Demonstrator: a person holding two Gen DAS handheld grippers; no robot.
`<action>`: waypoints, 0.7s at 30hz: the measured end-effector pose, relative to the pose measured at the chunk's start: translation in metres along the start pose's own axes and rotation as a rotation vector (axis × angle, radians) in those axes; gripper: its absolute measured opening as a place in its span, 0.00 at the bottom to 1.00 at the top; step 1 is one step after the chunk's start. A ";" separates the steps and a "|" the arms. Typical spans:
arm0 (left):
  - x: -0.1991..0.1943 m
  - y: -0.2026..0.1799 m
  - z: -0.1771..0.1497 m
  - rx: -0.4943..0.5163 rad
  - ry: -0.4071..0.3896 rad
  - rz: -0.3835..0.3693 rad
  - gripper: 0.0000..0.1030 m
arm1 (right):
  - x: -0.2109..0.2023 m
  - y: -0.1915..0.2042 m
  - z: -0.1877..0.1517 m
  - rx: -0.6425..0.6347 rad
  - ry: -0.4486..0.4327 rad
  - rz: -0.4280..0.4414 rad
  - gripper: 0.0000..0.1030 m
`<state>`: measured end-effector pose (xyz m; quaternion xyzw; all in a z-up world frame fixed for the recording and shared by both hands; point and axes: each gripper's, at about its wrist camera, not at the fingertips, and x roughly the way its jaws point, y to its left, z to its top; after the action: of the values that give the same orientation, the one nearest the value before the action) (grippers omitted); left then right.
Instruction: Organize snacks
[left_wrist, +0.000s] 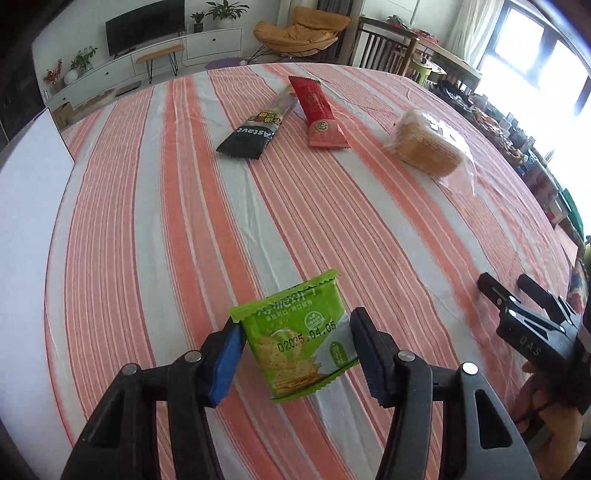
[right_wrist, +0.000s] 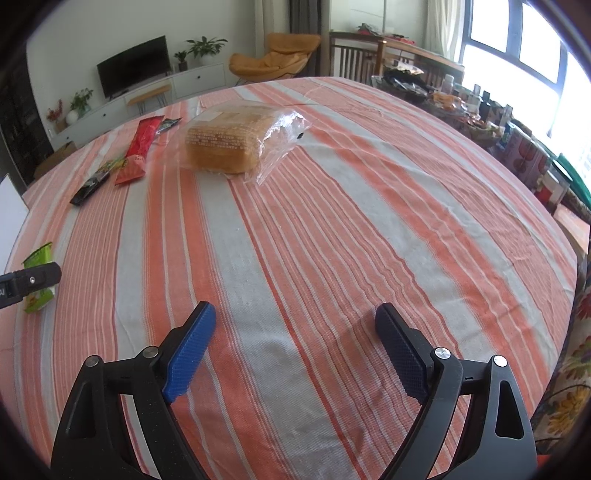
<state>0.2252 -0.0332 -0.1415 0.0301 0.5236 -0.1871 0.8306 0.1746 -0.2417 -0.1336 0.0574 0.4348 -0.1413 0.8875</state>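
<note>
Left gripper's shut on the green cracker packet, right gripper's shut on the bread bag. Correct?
Only the left half is right. The left gripper is shut on the green cracker packet. The right gripper is open and empty; in the right wrist view the bread bag lies untouched, far across the striped tablecloth.

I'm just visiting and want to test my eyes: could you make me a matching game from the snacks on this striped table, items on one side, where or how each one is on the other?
Things:
1. green cracker packet
2. red packet
3. black packet
4. clear bag of cakes

States:
A. lies alone, nearest the window side
B. between the left gripper fingers
C. lies beside the black one, far ends overlapping
D. white lettering, left of the red one

Pairs: 1-B, 2-C, 3-D, 4-A
</note>
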 end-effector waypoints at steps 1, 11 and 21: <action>-0.003 -0.003 -0.014 0.014 0.014 -0.014 0.55 | 0.000 0.000 0.000 0.000 0.000 0.000 0.88; -0.008 -0.007 -0.040 0.028 -0.084 0.111 0.81 | 0.000 0.000 0.000 -0.001 0.000 0.000 0.88; -0.003 -0.010 -0.052 -0.007 -0.156 0.171 1.00 | 0.000 0.000 0.000 -0.001 0.000 0.000 0.88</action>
<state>0.1761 -0.0284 -0.1613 0.0569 0.4534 -0.1155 0.8820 0.1744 -0.2419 -0.1335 0.0568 0.4348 -0.1411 0.8876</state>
